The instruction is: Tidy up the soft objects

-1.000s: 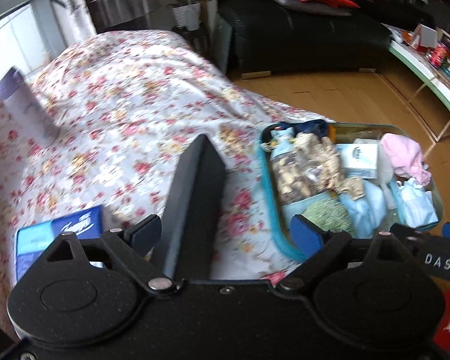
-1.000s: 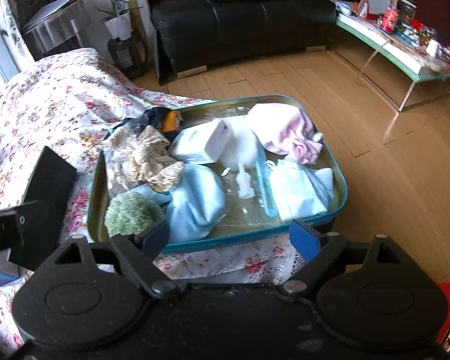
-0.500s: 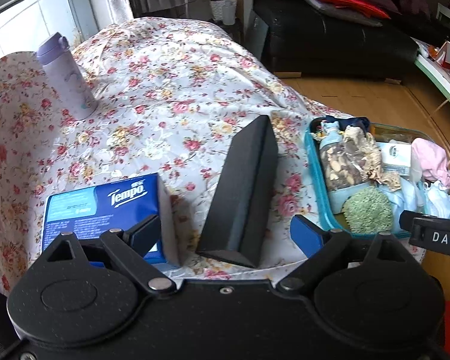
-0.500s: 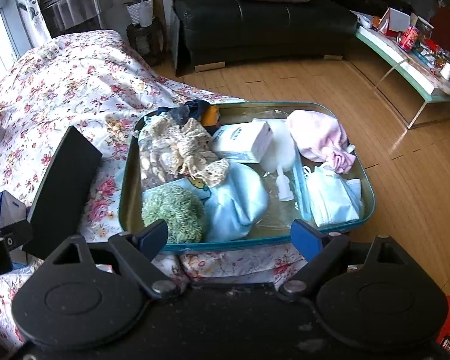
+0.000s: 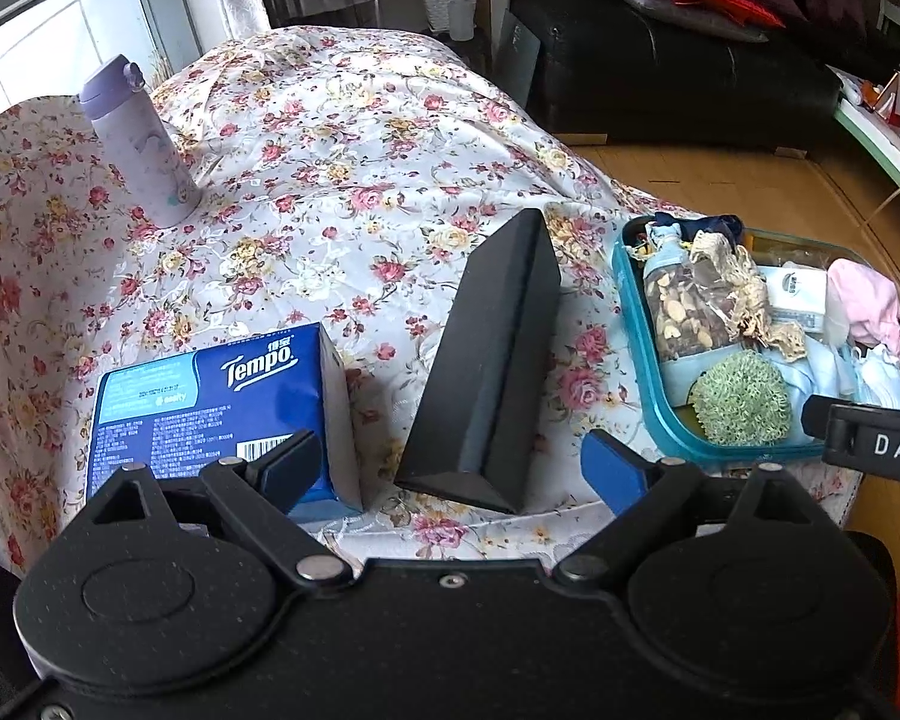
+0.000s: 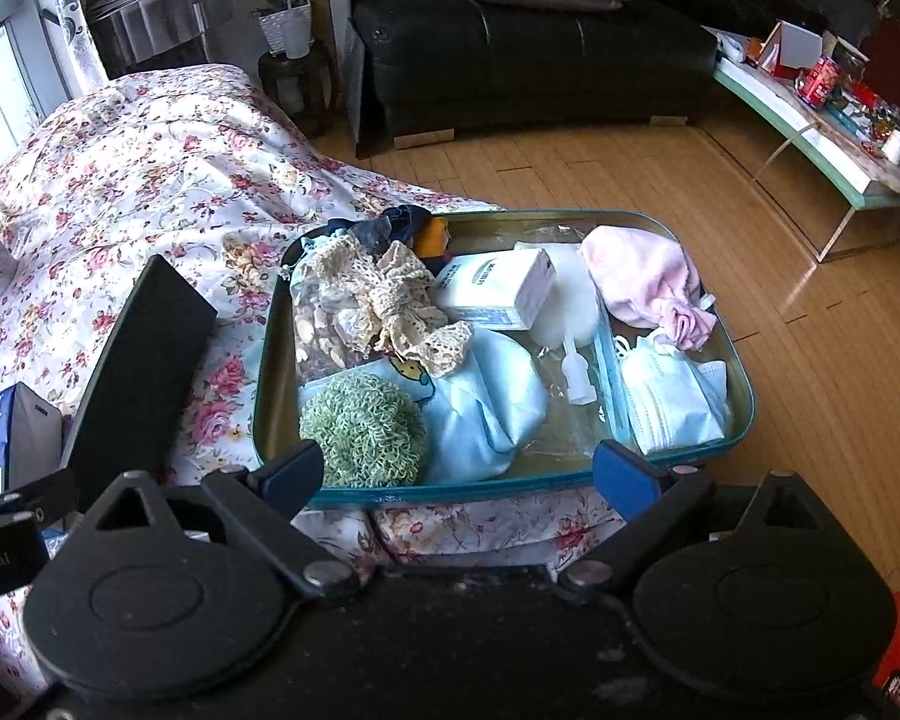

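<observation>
Broadly, the floral-covered surface (image 5: 342,138) carries a teal tray (image 6: 741,384) crowded with soft things: a blue cloth bundle (image 6: 498,396), a pink cloth (image 6: 648,282) and a green knitted ball (image 6: 363,429). Left of the tray lies a black wedge (image 5: 492,360). Both tools, left tool (image 5: 450,468) and right tool (image 6: 456,474), gape wide, empty.

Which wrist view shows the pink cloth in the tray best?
The right wrist view: the pink cloth lies whole and unobstructed in the tray's far right corner, beside the white box. In the left wrist view the cloth is small and distorted near the frame's right edge.
</observation>
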Available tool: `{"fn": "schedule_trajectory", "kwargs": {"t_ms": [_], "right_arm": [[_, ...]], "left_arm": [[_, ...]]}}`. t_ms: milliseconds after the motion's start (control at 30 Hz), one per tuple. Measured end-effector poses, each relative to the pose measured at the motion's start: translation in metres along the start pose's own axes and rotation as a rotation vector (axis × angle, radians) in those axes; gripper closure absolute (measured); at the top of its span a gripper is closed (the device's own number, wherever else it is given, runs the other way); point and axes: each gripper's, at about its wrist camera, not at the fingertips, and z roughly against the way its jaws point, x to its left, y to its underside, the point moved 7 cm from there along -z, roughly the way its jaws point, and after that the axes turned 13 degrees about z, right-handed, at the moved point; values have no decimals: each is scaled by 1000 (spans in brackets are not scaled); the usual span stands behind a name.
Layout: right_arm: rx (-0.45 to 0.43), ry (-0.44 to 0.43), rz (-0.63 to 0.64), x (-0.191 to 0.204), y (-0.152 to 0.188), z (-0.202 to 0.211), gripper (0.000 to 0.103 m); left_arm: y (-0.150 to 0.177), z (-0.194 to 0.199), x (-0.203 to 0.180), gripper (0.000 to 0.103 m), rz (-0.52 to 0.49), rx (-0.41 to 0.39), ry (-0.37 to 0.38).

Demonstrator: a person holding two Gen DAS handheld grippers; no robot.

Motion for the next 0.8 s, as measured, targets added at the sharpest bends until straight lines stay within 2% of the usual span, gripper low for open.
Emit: {"fn": "schedule_trajectory", "kwargs": {"t_ms": [800], "right_arm": [[20,-5,-10,1,2,-4,4]], "left_arm": [[6,1,-2,12,-22,17,-8]]}}
